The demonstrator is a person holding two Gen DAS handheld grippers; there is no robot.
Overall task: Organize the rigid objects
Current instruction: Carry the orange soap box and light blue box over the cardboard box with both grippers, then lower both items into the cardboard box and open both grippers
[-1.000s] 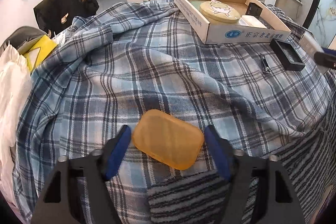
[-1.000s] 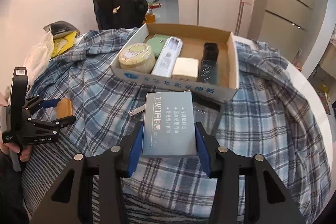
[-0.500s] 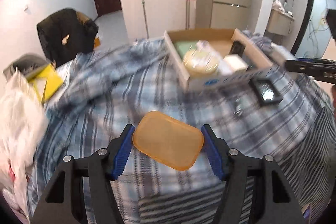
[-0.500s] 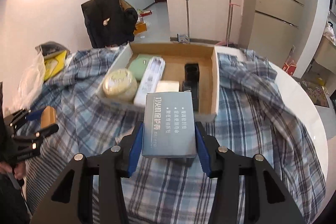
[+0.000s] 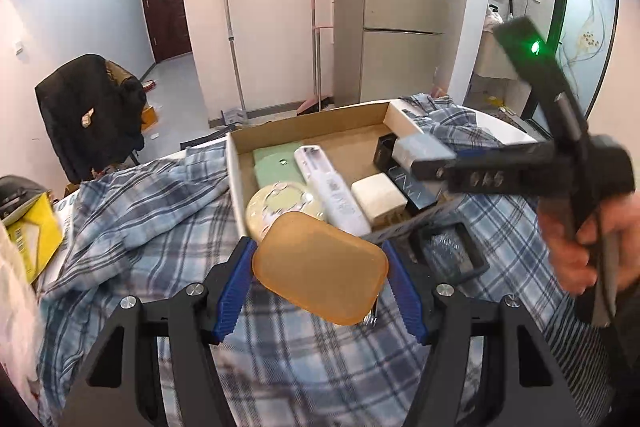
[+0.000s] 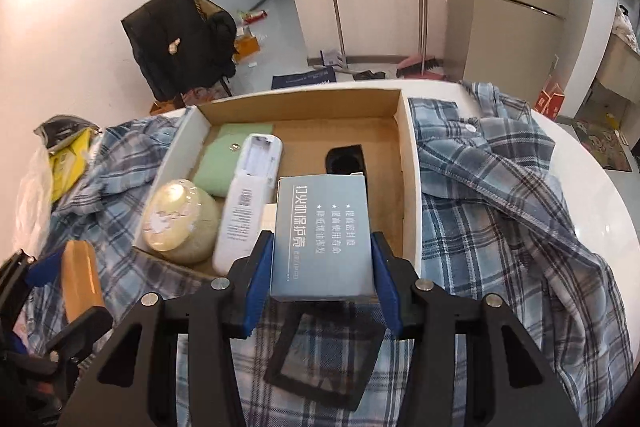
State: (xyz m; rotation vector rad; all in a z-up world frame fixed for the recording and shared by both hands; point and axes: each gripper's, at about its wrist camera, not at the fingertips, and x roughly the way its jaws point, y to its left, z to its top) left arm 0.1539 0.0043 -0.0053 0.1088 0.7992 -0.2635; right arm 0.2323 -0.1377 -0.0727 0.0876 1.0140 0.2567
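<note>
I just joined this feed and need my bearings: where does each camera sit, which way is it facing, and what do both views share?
Left wrist: on the left claw, looking forward over its orange case to the cardboard box; the right hand shows at right.
Right wrist: on the right claw, looking over its grey-blue box into the cardboard box; the left claw shows at lower left.
Shared: the cardboard box, white remote and plaid cloth.
</note>
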